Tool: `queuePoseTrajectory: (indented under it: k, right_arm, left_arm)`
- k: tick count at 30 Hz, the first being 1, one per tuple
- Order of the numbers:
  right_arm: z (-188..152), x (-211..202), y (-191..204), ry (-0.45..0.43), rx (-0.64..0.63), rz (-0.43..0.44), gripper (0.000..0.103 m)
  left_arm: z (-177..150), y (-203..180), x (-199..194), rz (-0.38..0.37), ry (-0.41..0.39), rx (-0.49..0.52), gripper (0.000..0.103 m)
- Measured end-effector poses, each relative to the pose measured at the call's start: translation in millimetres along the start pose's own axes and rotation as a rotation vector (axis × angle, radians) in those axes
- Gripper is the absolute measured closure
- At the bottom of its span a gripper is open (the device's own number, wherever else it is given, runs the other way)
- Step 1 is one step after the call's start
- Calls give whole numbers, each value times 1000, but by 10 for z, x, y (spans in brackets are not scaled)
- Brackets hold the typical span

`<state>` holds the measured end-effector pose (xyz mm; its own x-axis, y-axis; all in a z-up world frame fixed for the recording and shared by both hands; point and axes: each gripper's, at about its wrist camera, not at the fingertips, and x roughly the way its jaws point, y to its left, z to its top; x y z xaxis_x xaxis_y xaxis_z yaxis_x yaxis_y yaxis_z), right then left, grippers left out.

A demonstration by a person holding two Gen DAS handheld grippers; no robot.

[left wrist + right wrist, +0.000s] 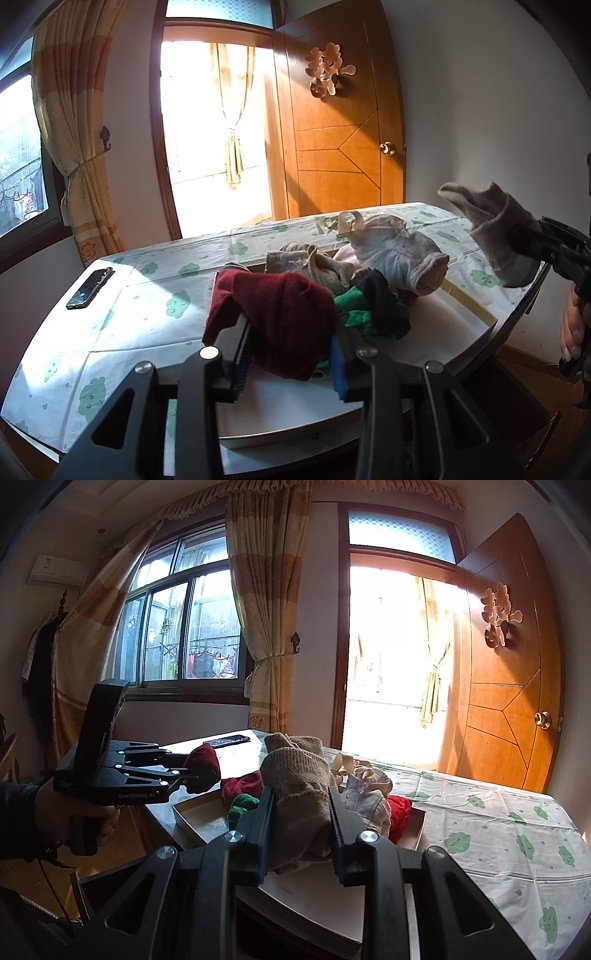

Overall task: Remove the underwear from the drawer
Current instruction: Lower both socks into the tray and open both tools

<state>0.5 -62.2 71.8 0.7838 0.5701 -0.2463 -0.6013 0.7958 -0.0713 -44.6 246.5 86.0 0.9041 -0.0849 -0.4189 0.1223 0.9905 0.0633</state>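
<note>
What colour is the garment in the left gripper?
Dark red garment, clamped in the left gripper; clearest in the left wrist view.

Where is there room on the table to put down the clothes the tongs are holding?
The tablecloth is bare between the phone and the white drawer box. The right wrist view shows more bare cloth beyond the box, toward the door. The box's back half is crowded with the clothes pile. The left tongs hold a maroon garment, the right tongs a beige one.
</note>
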Motion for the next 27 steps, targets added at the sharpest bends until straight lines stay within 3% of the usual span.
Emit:
queuePoseTrajectory:
  k: [17, 27]
  right_arm:
    - [118, 412, 44, 72, -3, 13, 74]
    - [168, 627, 50, 122, -11, 21, 74]
  left_arm:
    - [157, 7, 306, 6, 40, 7, 69]
    - [-37, 128, 420, 55, 115, -8, 69]
